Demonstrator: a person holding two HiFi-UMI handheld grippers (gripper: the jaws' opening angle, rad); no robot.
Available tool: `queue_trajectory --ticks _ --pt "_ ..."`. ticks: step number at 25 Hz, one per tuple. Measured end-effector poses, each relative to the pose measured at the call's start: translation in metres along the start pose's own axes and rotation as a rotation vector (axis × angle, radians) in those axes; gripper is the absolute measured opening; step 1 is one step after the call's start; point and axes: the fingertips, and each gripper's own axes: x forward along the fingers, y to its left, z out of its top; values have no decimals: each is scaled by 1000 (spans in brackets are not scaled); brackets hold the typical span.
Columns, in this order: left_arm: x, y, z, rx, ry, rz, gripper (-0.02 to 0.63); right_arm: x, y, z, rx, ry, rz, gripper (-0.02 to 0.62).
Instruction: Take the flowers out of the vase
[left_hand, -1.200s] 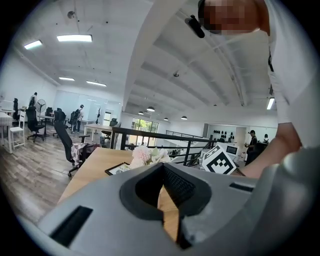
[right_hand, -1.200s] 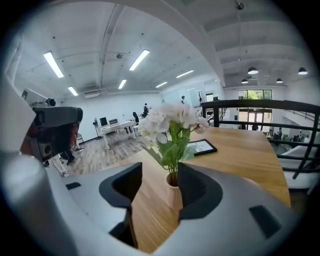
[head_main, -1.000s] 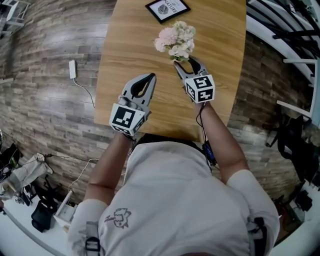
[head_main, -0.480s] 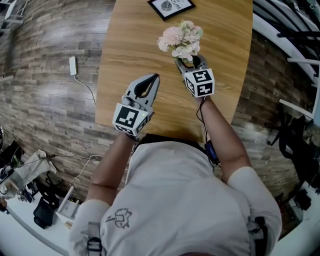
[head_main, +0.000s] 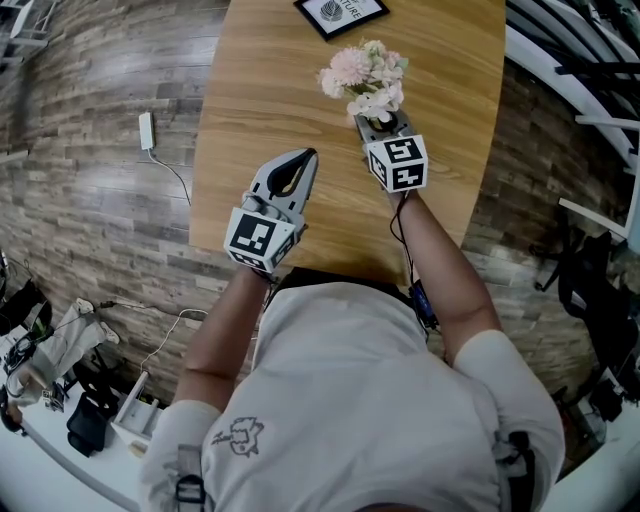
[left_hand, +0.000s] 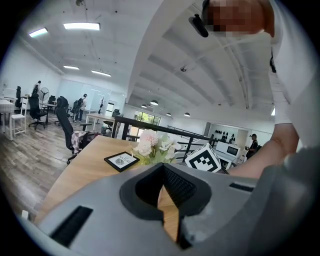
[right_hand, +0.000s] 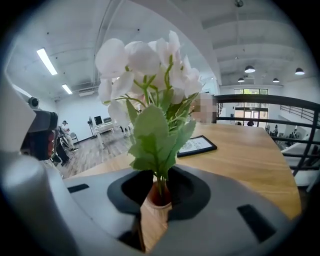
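Flowers not yet out of the vase

The left tool (head_main: 302, 158) hangs shut and empty over the table (head_main: 250, 90). At its 1 o'clock the right tool (head_main: 383, 121) is closing, jaws on the vase (right_hand: 154, 215). All flowers (head_main: 363, 78) stand inside, so the whole pull remains, likely the left tool's job.

Head view looks steeply down on the table (head_main: 260, 100); both gripper views, low along their jaws, share the flowers (head_main: 365, 75).

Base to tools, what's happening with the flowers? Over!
Left tool shut, empty. Right tool closing on vase. Flowers in vase. Nothing in the way.
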Motion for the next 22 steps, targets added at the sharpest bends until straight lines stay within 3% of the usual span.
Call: queue_trajectory --ticks 9,22 --pt "-3 -16 3 11 -24 6 3 -24 1 30 13 -79 -3 78" --pt "-20 -54 28 63 -92 31 3 -87 23 101 -55 -246 27 77"
